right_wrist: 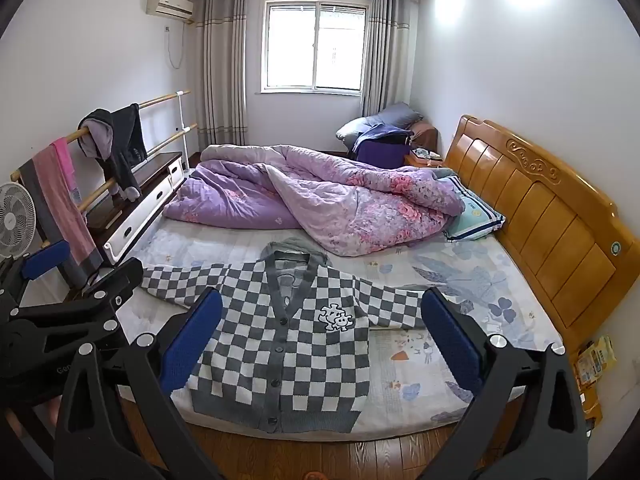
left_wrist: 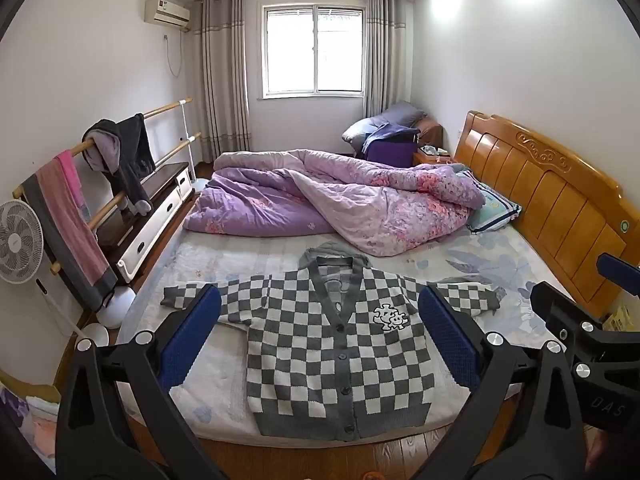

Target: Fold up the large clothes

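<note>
A grey-and-white checked cardigan (left_wrist: pixel 336 352) lies flat and buttoned on the bed, sleeves spread to both sides, hood toward the quilt. It shows in the right wrist view too, as the cardigan (right_wrist: pixel 288 352). My left gripper (left_wrist: pixel 320 336) hangs above the bed's near edge, jaws wide open, nothing between the blue pads (left_wrist: pixel 190 336). My right gripper (right_wrist: pixel 320 336) is likewise open and empty, held over the cardigan's right half. Each gripper shows at the edge of the other's view: the right gripper (left_wrist: pixel 592 308), the left gripper (right_wrist: pixel 80 280).
A crumpled purple floral quilt (left_wrist: pixel 340 196) fills the far half of the bed (left_wrist: pixel 500 276), a pillow (left_wrist: pixel 492 208) by the wooden headboard (left_wrist: pixel 552 196). A rail with hung clothes (left_wrist: pixel 116 156), a fan (left_wrist: pixel 18 242) and a low cabinet (left_wrist: pixel 152 208) stand at left. Wooden floor runs along the near edge.
</note>
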`<state>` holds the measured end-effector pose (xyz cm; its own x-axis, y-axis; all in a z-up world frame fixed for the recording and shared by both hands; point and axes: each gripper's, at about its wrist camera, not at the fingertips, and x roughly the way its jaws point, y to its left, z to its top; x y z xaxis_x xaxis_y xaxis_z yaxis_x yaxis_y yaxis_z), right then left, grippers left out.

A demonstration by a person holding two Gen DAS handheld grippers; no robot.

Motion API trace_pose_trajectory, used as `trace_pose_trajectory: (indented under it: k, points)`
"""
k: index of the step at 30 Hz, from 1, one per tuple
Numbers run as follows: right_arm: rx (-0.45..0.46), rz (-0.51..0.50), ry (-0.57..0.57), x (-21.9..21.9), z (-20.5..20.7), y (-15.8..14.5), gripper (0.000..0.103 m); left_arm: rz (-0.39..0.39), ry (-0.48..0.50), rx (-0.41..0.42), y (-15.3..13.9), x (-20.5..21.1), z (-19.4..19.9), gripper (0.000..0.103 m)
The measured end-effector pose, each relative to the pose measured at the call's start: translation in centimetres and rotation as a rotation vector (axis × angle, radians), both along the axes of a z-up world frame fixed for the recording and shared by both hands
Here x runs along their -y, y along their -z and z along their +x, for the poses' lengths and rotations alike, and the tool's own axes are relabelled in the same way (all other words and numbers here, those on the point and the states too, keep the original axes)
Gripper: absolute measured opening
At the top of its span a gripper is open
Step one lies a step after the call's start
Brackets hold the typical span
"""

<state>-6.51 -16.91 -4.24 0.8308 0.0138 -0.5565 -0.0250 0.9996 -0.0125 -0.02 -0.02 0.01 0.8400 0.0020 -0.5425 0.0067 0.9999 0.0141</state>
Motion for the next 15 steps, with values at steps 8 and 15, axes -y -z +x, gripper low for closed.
trace_pose_trajectory:
  k: [8, 15]
  points:
    - [0.004, 0.004, 0.005, 0.26, 0.06, 0.0, 0.096, 0.001, 0.0, 0.0, 0.0, 0.41, 0.3, 0.099]
    - [-0.002, -0.006, 0.021, 0.24, 0.37, 0.41, 0.096, -0.006, -0.003, 0.003, 0.17, 0.68, 0.38, 0.098]
